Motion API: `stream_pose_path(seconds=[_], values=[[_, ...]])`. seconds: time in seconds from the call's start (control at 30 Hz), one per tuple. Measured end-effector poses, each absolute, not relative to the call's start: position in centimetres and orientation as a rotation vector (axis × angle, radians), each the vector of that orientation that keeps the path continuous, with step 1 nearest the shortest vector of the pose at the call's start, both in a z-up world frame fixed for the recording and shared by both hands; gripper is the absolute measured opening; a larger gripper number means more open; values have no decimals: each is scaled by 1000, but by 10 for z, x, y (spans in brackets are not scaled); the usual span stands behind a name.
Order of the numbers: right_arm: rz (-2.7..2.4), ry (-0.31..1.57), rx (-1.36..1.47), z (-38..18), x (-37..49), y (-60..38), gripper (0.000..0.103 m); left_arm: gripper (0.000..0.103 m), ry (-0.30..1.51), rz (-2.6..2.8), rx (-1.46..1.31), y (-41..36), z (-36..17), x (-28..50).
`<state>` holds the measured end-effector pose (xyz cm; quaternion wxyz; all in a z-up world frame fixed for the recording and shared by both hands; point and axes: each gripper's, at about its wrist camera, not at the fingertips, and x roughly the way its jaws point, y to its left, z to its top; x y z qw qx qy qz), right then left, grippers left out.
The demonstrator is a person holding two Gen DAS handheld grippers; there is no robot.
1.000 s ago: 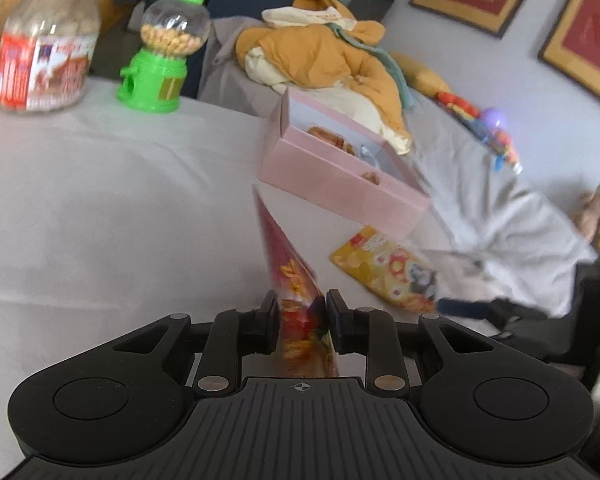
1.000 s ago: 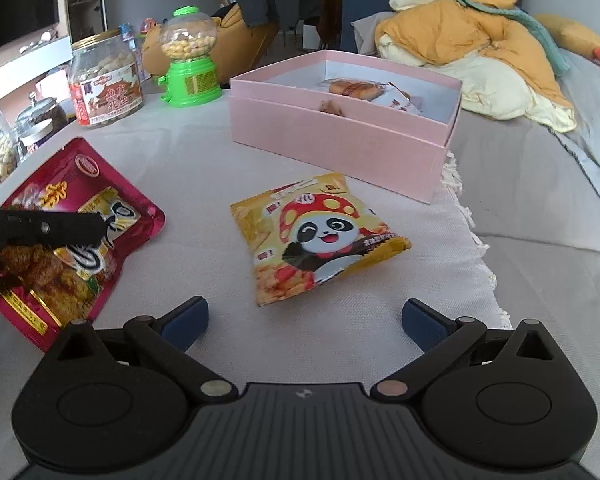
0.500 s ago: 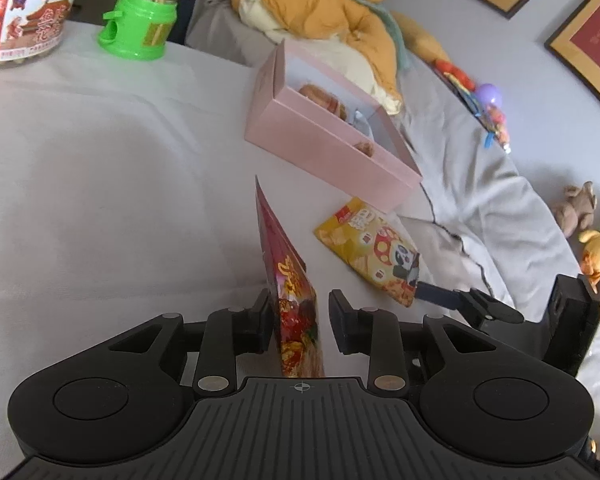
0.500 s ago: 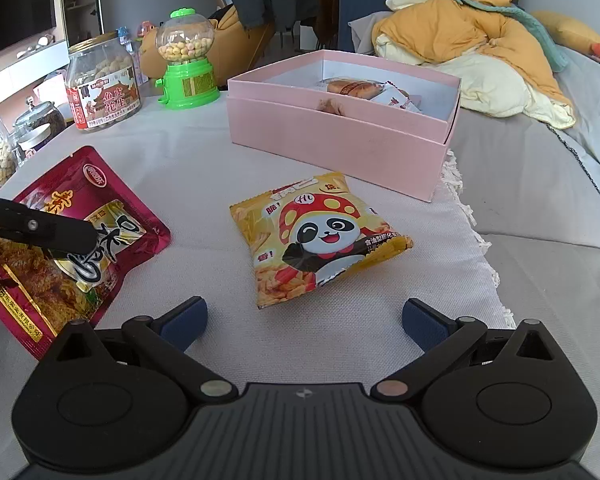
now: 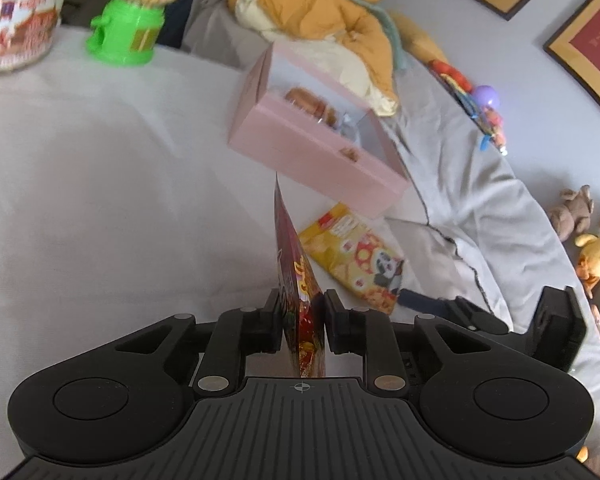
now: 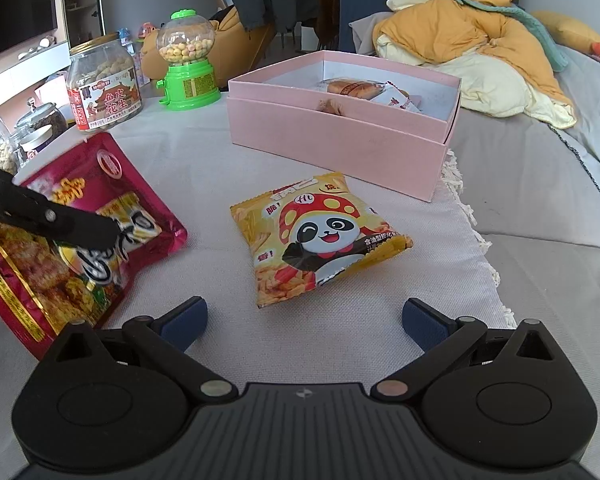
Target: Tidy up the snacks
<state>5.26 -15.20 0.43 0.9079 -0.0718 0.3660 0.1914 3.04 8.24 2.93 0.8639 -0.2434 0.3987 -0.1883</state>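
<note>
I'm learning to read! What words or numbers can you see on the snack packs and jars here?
"鱼皮花生": label of the clear plastic peanut jar.
"脆!" and "香!": yellow panda snack bag.
The small line along the panda bag's right edge is too small to read.
The big characters on the red snack pouch are partly hidden by the left gripper's fingers.
The sticker on the green candy dispenser is too small to read.

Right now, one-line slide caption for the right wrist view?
Open right gripper faces the yellow panda snack bag; left gripper holds the red snack pouch near the pink box.
</note>
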Motion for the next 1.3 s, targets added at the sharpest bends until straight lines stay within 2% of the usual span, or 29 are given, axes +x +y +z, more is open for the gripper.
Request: stream_pose_path(seconds=[0.33,0.4,0.57,0.7,0.87,0.93,1.3], values=[[459,782,-182,8,55,-155,103,25,692,-299,-343,75,56,-3],[480,801,-190,11,57,-157,102,25,681,-309,-322,73,59,-7],[452,707,-179,35,62,-170,101,25,684,-340,-324,67,56,-10],[480,771,-163,34,91,-161,101,25,695,-357,-330,62,52,-11],[493,841,-274,23,113,-131,88,25,695,-355,-315,63,55,-15],[503,843,-257,32,112,-130,77,25,682,-352,-311,63,58,-18],[508,656,-189,119,61,-182,75,25,624,-426,-234,34,90,7]])
